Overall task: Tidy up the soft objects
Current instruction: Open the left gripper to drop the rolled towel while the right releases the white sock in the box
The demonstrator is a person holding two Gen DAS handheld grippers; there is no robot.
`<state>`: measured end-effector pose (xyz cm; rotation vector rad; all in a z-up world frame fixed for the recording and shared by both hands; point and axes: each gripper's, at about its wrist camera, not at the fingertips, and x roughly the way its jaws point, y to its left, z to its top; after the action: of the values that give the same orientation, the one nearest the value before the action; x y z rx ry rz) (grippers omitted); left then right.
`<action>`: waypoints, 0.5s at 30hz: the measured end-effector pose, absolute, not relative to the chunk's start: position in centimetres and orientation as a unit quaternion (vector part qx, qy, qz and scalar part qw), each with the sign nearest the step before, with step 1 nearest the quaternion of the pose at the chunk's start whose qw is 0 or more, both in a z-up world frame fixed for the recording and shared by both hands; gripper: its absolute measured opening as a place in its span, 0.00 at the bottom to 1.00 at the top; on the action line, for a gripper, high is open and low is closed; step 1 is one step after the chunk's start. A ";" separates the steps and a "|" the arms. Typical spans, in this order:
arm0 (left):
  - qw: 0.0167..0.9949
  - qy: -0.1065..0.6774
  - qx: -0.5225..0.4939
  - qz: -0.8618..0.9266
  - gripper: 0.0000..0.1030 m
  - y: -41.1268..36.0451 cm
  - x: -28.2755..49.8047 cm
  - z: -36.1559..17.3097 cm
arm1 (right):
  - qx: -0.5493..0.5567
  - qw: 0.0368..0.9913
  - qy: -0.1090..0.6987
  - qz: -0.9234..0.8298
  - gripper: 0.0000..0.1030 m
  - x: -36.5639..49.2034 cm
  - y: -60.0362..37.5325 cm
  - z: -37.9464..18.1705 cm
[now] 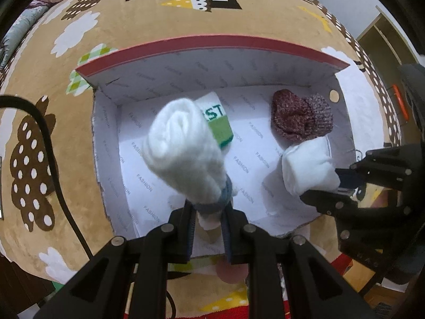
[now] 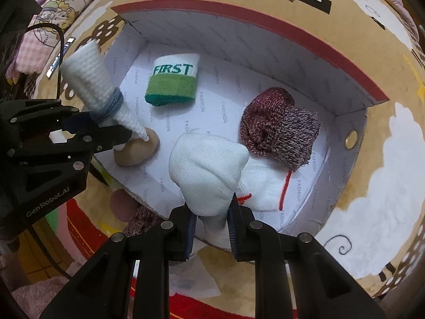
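My left gripper is shut on a rolled white cloth tied with a grey band, held over the left half of an open white box with a red rim; it also shows in the right wrist view. My right gripper is shut on a white sock bundle, held over the box's near right side. Inside the box lie a green and white "FIRST" wristband, a maroon knit bundle and a white sock with red trim.
The box sits on a tan blanket printed with clouds and trees. A tan object lies at the box's near left edge. A black cable runs along the left. Pink bedding and wooden shelves lie beyond.
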<state>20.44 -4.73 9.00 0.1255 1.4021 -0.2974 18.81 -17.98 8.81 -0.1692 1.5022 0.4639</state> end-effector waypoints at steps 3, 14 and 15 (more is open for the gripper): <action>0.751 0.643 0.057 -0.137 0.17 -4.8 20.5 8.8 | -0.073 0.701 0.677 0.211 0.21 19.0 -18.0 8.3; 0.750 0.644 0.059 -0.137 0.18 -4.9 20.5 8.5 | -0.063 0.701 0.678 0.211 0.26 19.2 -18.5 8.2; 0.750 0.644 0.060 -0.136 0.18 -4.9 20.5 8.5 | -0.063 0.701 0.678 0.211 0.28 19.3 -18.6 8.3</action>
<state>20.45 -4.95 8.54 0.1308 1.4073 -0.2982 19.30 -18.59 8.32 -0.1397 1.5098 0.4703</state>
